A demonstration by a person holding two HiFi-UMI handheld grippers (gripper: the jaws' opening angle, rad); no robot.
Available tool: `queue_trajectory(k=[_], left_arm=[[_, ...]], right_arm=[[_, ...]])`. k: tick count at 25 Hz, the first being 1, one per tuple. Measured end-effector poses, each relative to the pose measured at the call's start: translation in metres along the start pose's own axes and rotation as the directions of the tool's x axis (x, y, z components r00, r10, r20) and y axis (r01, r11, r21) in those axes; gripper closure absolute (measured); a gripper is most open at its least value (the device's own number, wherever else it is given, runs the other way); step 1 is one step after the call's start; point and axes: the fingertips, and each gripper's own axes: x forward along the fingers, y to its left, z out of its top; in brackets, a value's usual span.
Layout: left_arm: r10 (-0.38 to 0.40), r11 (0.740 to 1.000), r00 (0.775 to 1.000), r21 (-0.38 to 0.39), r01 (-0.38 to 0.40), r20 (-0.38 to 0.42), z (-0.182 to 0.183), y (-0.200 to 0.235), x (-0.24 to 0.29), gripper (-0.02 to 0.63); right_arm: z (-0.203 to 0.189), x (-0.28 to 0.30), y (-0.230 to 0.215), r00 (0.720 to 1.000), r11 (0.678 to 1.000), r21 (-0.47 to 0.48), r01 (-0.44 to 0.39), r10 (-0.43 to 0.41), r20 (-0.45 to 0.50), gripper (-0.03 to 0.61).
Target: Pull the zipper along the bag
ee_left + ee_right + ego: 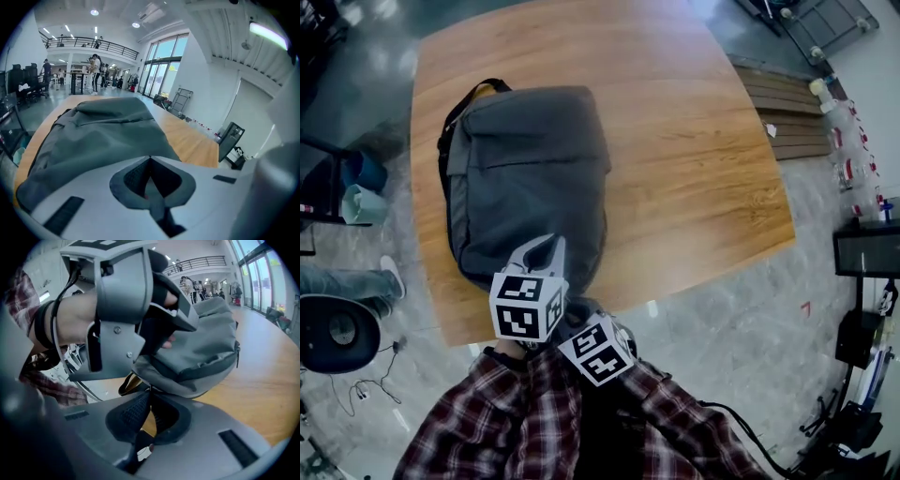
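Observation:
A grey backpack [530, 169] lies on the wooden table [694, 159], its black straps toward the far left. My left gripper [551, 246] rests on the bag's near end with its jaws shut on a pinch of the grey fabric [103, 131]. The right gripper's marker cube [598, 349] shows just off the table's near edge, and its jaws are hidden there. In the right gripper view my right gripper [150, 391] is shut at the bag's lower seam [206, 352] on a thin dark zipper pull. The left gripper [192, 324] sits just above it.
The table's near edge [609, 305] runs under both grippers. A round black chair [337, 333] and a person's shoe [392, 275] are on the floor at left. A slatted wooden bench [787, 112] and a black cabinet [867, 248] stand at right.

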Motion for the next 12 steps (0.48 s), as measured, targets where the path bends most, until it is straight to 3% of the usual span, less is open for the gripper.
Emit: queue_trajectory(k=[5,8,10,12], left_arm=[[-0.051,0.998,0.999,-0.028,0.051,-0.012,-0.030,0.029,0.000,0.604],[-0.035,0.992,0.998,0.115,0.042,-0.061,-0.039,0.021,0.003,0.604],[-0.008,0.973,0.997,0.229,0.025,-0.077,-0.044,0.015,0.004,0.604],[0.003,0.963,0.997,0.270,0.017,-0.072,-0.046,0.014,0.004,0.604]], right_arm=[[-0.005,0.014,0.010,0.999,0.999,-0.037,-0.024,0.023,-0.034,0.563],[-0.007,0.011,0.011,0.998,0.996,-0.084,-0.026,0.021,-0.056,0.561],[-0.008,0.009,0.009,0.997,0.993,-0.117,-0.015,0.006,-0.073,0.561],[-0.011,0.004,0.000,0.997,0.992,-0.126,0.001,-0.011,-0.081,0.561]])
